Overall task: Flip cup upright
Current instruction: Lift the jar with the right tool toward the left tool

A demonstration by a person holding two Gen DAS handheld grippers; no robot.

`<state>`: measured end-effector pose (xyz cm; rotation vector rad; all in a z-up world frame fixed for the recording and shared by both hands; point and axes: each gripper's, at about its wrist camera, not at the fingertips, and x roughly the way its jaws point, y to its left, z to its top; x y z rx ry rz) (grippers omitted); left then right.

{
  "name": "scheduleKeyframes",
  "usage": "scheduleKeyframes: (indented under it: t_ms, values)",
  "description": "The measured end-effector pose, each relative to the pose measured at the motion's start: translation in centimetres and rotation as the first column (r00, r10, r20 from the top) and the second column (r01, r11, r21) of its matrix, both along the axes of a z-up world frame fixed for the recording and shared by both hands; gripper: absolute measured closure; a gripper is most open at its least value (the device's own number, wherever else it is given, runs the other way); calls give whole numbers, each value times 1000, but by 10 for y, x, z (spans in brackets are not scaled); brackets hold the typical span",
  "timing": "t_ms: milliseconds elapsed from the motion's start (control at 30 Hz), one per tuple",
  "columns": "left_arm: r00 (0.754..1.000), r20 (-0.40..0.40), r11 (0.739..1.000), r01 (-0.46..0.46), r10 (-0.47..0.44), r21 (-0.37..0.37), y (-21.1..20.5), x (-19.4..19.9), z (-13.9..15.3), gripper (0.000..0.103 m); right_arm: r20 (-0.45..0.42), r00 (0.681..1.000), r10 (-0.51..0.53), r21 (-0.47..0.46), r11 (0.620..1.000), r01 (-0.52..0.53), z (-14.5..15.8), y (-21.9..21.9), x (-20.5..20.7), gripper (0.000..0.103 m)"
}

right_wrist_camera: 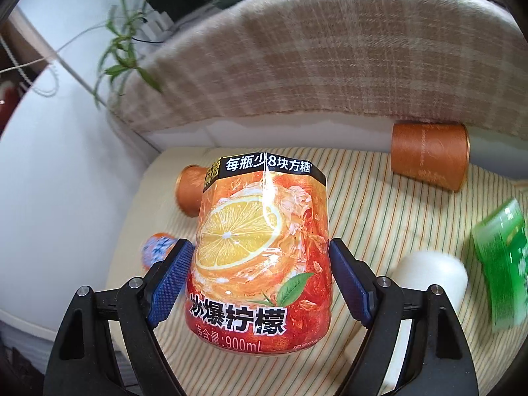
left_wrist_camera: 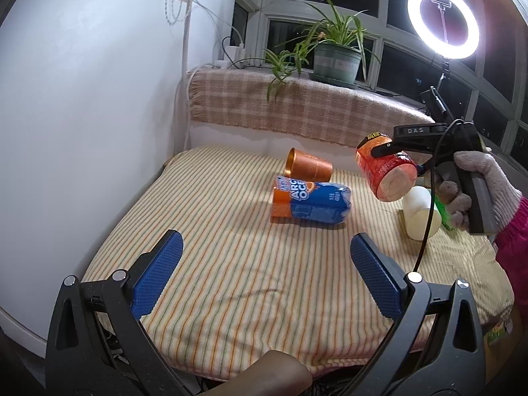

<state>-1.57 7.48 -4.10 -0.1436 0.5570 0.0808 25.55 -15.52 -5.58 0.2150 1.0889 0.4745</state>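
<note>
My right gripper point(right_wrist_camera: 260, 274) is shut on an orange lemon-tea cup point(right_wrist_camera: 260, 250) and holds it tilted in the air above the striped cloth; it also shows in the left wrist view point(left_wrist_camera: 386, 171). My left gripper point(left_wrist_camera: 265, 247) is open and empty, low over the cloth. A blue and orange cup point(left_wrist_camera: 310, 202) lies on its side ahead of it. A copper cup point(left_wrist_camera: 308, 166) lies on its side behind that. A white cup point(left_wrist_camera: 420, 213) lies on its side under the right gripper.
A second copper cup point(right_wrist_camera: 429, 156) lies on its side at the back right, and a green cup point(right_wrist_camera: 501, 264) lies right of the white one point(right_wrist_camera: 432, 275). A plaid blanket point(left_wrist_camera: 297, 105) covers the sill behind. A white curved wall point(left_wrist_camera: 82, 132) stands left. A ring light point(left_wrist_camera: 444, 21) shines right.
</note>
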Motion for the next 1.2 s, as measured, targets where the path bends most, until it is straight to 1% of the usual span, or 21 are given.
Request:
scheduleKeyframes:
  t_ms: [300,433,667,800,1000,1200]
  values:
    - [1000,14,1000,25,-25,13,-13,-2,7,0,4,1000,10,99,995,-10,13,-19,-61,20]
    - [999,16,999,38,-38,16,-19,-1,9,0,-10,1000,7,134,991,-6,4,-18,-78,20]
    - [998,9,997,69,-69,22,-29,3,10,0,-76,997,-21,167,985,33,-24,-29,-113,20]
    - [996,4,996,85,-85,18,-34,5,11,0,-125,991,-49,185,980,71,-40,-36,-124,20]
    - [994,-8,994,111,-111,12,-42,7,10,0,-145,987,-73,199,975,101,-50,-39,-132,20]
    - [989,-21,989,145,-145,0,-53,10,9,0,-141,987,-79,160,982,101,-56,-35,-137,18]
